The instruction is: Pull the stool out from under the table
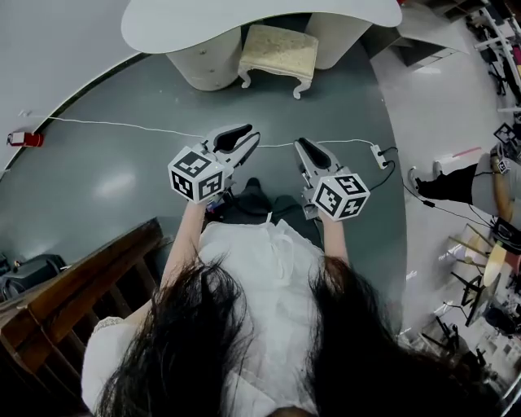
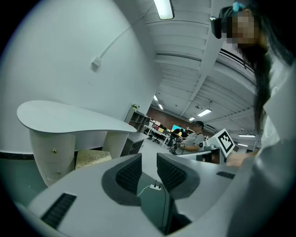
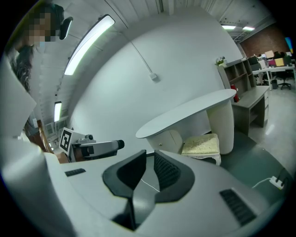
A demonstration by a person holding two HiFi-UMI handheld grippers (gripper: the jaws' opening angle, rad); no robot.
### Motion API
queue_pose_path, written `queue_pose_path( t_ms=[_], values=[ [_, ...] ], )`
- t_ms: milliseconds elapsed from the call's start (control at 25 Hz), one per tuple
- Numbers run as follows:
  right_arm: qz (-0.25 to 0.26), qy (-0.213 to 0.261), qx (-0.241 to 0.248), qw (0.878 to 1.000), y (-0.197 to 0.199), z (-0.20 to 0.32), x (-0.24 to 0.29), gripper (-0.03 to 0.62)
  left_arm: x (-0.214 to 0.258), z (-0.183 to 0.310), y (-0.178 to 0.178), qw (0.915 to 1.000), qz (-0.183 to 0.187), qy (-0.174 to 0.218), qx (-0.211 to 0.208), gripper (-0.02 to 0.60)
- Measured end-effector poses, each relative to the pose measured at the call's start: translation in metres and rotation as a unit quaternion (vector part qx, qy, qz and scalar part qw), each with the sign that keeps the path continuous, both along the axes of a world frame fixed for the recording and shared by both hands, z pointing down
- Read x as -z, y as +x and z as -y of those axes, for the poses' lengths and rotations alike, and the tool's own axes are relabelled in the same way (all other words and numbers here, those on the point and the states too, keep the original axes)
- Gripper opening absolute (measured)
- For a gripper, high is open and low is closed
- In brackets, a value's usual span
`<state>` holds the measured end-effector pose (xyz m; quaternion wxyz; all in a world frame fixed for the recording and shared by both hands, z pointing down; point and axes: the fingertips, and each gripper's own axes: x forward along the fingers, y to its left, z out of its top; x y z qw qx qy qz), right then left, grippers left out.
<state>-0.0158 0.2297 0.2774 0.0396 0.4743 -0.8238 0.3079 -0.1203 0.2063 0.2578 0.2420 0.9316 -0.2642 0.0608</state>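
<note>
Left gripper: the left gripper (image 1: pixel 249 135), carrying its marker cube, is held out in front of the person. Its 2 dark ribbed jaws are drawn together, with nothing between them.
Right gripper: the right gripper (image 1: pixel 300 145) is just beside the left one. It is likewise closed and empty, with its tips pointing the same way.
Stool: the cream cushioned stool with curved white legs (image 1: pixel 279 50) stands well ahead of both grippers, on a line between them, and touches neither. In the left gripper view it sits ahead and to the left of the jaws. In the right gripper view it sits ahead and to the right.
Table: the white table with a curved top (image 1: pixel 203 20) lies just beyond the stool. Its top overhangs the stool's far part, and its 2 rounded pedestals flank the stool.
Floor: the dark grey-green floor (image 1: pixel 106 179) lies bare between the gripper tips and the stool.
Cable: a thin white cable (image 1: pixel 122 125) crosses the floor below the tips and ends at a white power strip (image 1: pixel 379 155) to the right of the right gripper.
Railing: a brown wooden railing (image 1: pixel 81 281) is behind and to the left of the left gripper.
</note>
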Motion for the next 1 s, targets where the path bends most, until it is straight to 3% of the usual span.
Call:
queue_pose_path(
  t_ms=[320, 600, 1000],
  values=[
    [-0.007, 0.001, -0.004, 1.0, 0.003, 0.027, 0.001, 0.064, -0.007, 0.024, 0.0, 1.0, -0.003, -0.007, -0.005, 0.11],
    [-0.009, -0.005, 0.003, 1.0, 0.011, 0.061, -0.01, 0.064, -0.024, 0.063, -0.008, 0.9997, 0.016, -0.016, 0.007, 0.11],
    [-0.028, -0.026, 0.006, 0.999, 0.055, 0.138, -0.06, 0.064, -0.072, 0.141, 0.006, 0.999, 0.031, -0.027, 0.015, 0.11]
  ],
)
